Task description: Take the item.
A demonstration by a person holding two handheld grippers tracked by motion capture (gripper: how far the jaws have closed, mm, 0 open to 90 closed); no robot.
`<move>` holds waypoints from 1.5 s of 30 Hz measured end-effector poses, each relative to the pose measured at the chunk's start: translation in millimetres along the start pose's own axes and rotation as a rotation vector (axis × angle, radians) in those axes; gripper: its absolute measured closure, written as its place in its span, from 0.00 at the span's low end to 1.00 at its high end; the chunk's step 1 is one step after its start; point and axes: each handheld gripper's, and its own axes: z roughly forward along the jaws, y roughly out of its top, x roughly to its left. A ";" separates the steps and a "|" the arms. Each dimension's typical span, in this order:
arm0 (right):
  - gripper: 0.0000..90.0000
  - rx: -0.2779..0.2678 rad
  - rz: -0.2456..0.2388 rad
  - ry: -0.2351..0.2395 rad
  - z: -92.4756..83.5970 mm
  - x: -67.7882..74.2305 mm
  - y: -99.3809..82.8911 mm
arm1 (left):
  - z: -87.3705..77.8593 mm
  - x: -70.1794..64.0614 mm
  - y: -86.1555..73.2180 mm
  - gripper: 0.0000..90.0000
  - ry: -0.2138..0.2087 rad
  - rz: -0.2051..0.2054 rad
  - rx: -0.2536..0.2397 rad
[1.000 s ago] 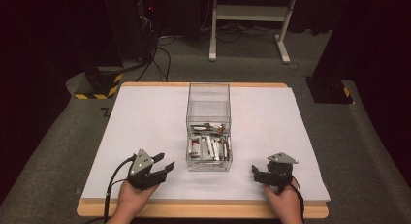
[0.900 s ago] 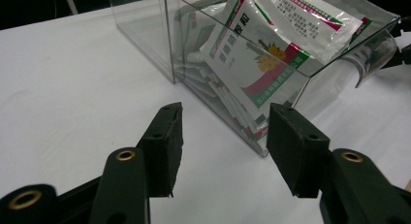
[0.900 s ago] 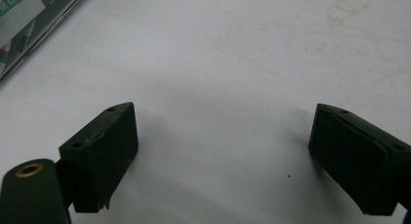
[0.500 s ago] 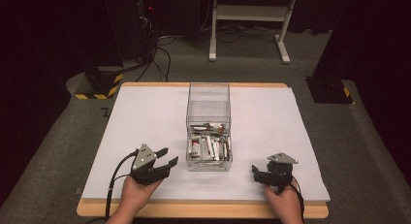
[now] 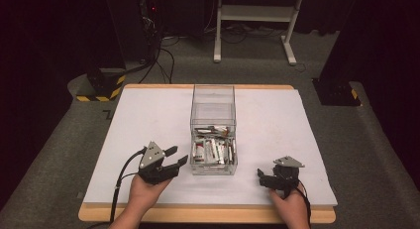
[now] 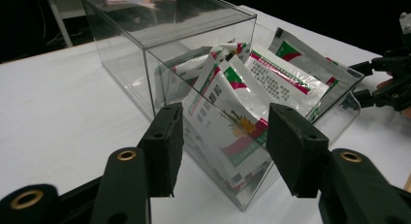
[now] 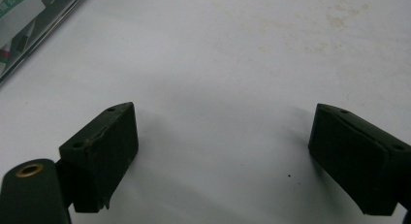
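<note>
Meanwhile, two grippers flank a clear box of sachets

Nearby, on a white worktop (image 5: 148, 115) edged in pale wood, a clear plastic box (image 5: 213, 97) stands near the middle, its long side running away from the person. Its far half has a clear cover and looks bare through the walls; its near half is open at the top and packed with sachets (image 5: 214, 150), white foil packets printed in red and green, leaning and overlapping against the near wall. From the left gripper view the sachets (image 6: 232, 95) press against the clear corner of the box (image 6: 145, 64), which stands between them and the jaws.

The left gripper (image 5: 174, 157) is held just left of the box's near corner, raised off the worktop and angled toward it; its jaws are spread apart with nothing between them, close to the box wall but not touching it. The right gripper (image 5: 259, 177) rests low near the front edge, well right of the box, its jaws released wide over bare white surface (image 7: 218, 64), grasping nothing. A black cable trails from each gripper toward the person's hands.

Beyond the worktop lie grey carpet, a white metal frame (image 5: 255, 13), black stands with yellow-and-black striped bases (image 5: 101, 85), and loose cables on the floor.
</note>
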 end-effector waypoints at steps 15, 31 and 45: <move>0.12 0.001 -0.002 0.001 -0.2 -0.2 -0.1 | 14.9 0.8 13.3 0.55 -0.009 -0.010 0.004; 0.12 0.000 -0.002 0.001 -0.2 -0.1 -0.2 | 36.6 0.9 21.7 0.57 -0.011 -0.030 0.022; 0.12 0.000 -0.002 0.002 -0.3 -0.2 -0.3 | 50.7 -0.6 24.5 0.70 0.014 -0.023 0.045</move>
